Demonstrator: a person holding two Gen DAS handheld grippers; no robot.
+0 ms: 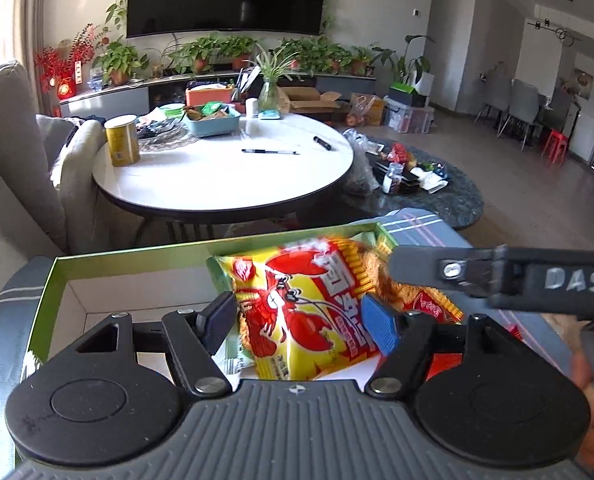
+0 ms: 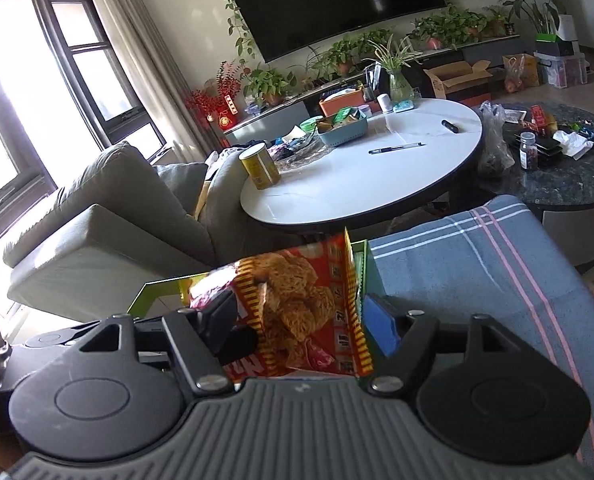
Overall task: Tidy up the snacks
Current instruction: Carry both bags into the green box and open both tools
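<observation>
A green-rimmed cardboard box (image 1: 61, 280) lies on a blue plaid cloth in front of me. In the left wrist view a yellow snack pack with a red crayfish print (image 1: 297, 304) stands in the box between the open jaws of my left gripper (image 1: 297, 320). The right gripper's arm reaches in from the right to an orange noodle pack (image 1: 401, 296) behind it. In the right wrist view that orange noodle pack (image 2: 301, 308) stands between the fingers of my right gripper (image 2: 297, 324), whose jaws are wide apart around it. The box's green rim (image 2: 157, 292) shows behind.
A round white table (image 1: 225, 184) stands beyond the box with a yellow can (image 1: 121, 140), a blue basket of snacks (image 1: 213, 120) and pens. A grey sofa (image 2: 109, 216) is at the left. A dark low table (image 2: 557, 176) with clutter is at the right.
</observation>
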